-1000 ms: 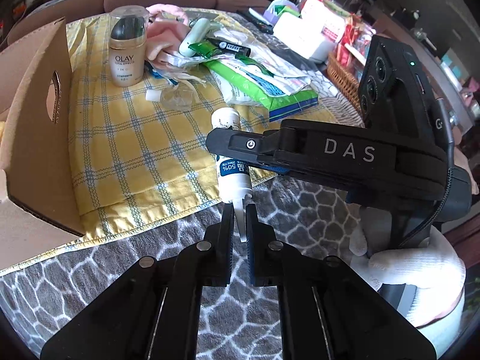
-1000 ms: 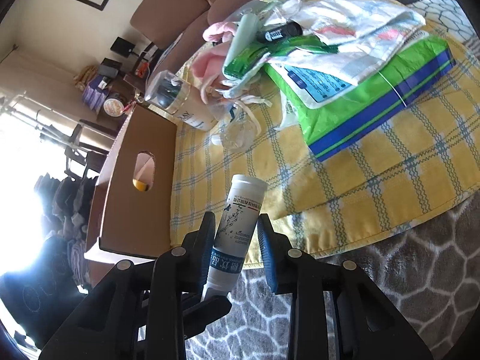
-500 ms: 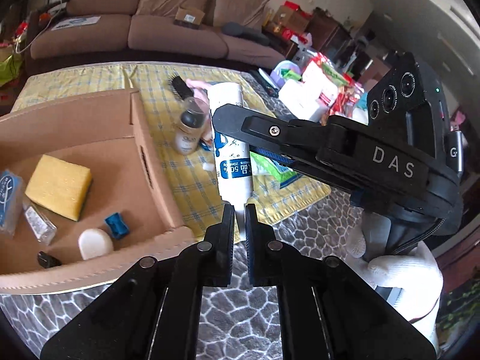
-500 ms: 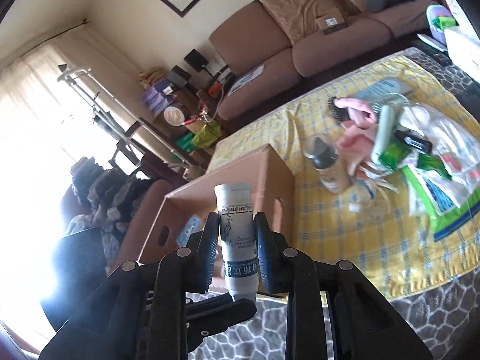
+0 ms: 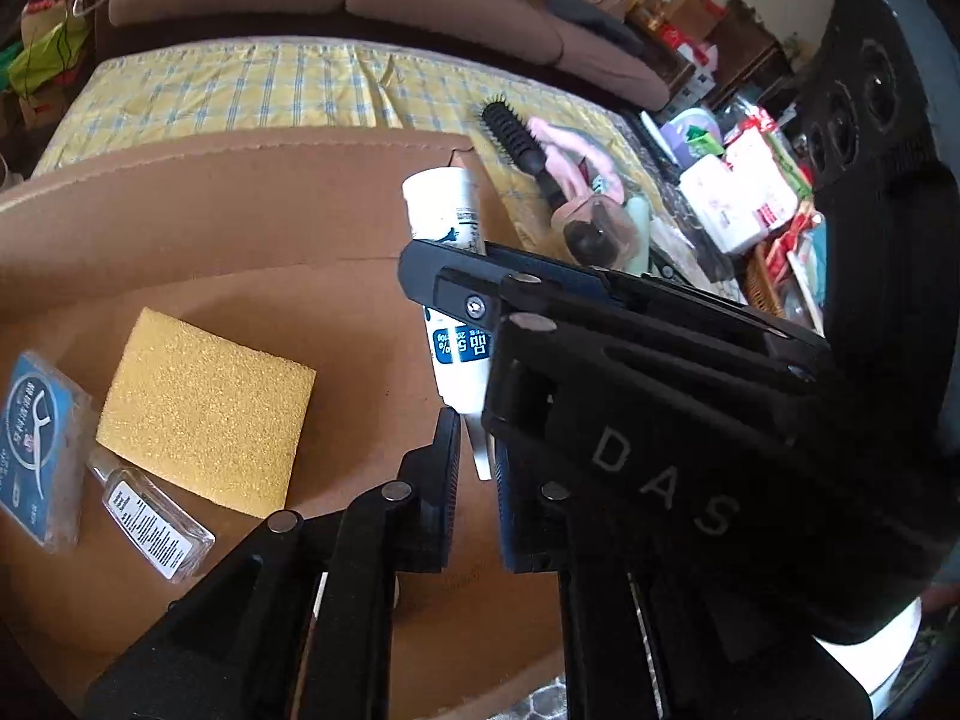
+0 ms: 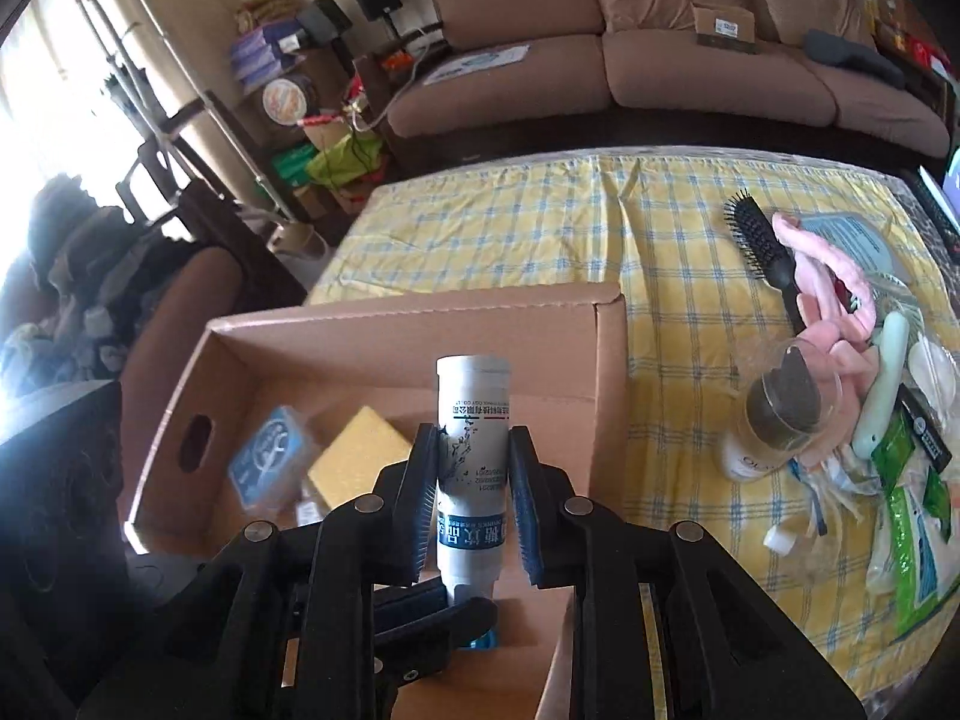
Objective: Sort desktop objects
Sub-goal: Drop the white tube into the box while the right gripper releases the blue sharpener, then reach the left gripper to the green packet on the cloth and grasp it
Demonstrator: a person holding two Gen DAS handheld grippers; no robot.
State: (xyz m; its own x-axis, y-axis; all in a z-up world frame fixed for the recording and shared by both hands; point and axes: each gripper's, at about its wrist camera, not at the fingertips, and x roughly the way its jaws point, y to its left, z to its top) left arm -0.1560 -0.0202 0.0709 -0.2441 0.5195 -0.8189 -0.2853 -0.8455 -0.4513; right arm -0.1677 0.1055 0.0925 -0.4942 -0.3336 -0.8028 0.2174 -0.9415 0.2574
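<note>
A white tube with blue print stands upright over the open cardboard box. My right gripper is shut on the tube's body. In the left wrist view the tube hangs above the box floor, and its flat crimped tail sits between the jaws of my left gripper. Those jaws are opening, and a gap shows on each side of the tail. Inside the box lie a yellow sponge, a blue packet and a small clear bottle.
On the yellow check cloth right of the box lie a black hairbrush, a pink cloth, an Olay jar and green packets. A brown sofa stands behind the table.
Both grippers carried the tube leftward from above the cloth's edge to over the box. The left jaws, shut on the tube's tail before, have parted slightly.
</note>
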